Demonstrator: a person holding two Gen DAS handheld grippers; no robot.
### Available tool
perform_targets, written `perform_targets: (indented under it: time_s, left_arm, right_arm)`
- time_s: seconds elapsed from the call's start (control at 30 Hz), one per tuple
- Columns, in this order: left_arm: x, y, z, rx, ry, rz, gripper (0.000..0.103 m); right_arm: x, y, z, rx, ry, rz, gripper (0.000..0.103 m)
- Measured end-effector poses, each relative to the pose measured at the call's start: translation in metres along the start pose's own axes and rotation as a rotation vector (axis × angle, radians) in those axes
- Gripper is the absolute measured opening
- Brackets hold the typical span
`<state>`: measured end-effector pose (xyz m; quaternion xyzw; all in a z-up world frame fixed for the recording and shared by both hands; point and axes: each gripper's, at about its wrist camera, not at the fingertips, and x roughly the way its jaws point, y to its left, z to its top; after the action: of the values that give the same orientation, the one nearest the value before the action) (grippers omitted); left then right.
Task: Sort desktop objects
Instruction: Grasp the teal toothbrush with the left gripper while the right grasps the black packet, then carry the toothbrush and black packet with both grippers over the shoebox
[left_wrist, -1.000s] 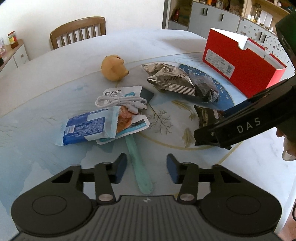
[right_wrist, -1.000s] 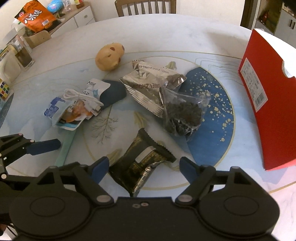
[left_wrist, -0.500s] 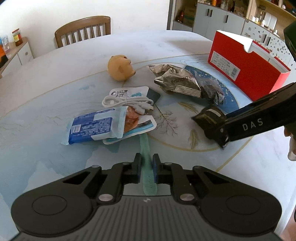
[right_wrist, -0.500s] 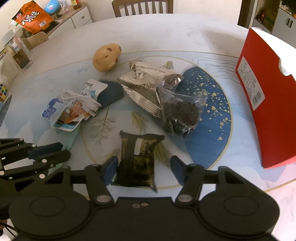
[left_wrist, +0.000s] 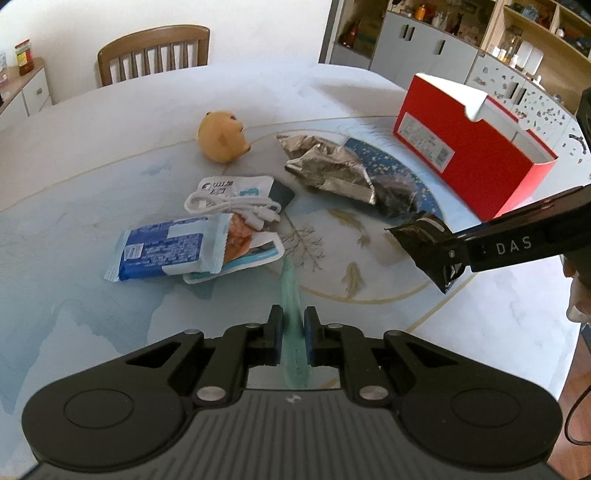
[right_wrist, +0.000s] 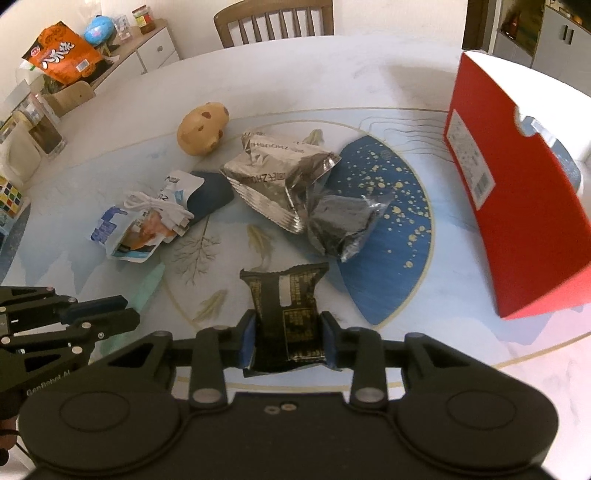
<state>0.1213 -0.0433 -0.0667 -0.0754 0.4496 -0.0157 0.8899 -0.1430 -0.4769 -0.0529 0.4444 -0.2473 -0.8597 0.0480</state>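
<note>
Snacks and small items lie scattered on a round table (left_wrist: 110, 147). Left gripper (left_wrist: 293, 339) is clenched on the near end of a mint green strip (left_wrist: 290, 291), whose far end tucks under a blue packet (left_wrist: 166, 249). Right gripper (right_wrist: 288, 341) grasps a black packet (right_wrist: 286, 306), lifted off the table. Beyond lie a white cable (left_wrist: 232, 206), a silver bag (right_wrist: 275, 177) touching a dark clear bag (right_wrist: 341, 221), and a tan plush toy (left_wrist: 221, 138). A red box (left_wrist: 469, 158) stands open at the right.
</note>
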Motion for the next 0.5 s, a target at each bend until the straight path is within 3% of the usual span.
perform_targets:
  time_s: [0.5]
  left_arm:
    - [-0.018, -0.024, 0.017, 0.029, -0.044, -0.037, 0.011]
  right_arm:
    - [-0.033, -0.014, -0.009, 0.044, -0.051, -0.008, 0.034]
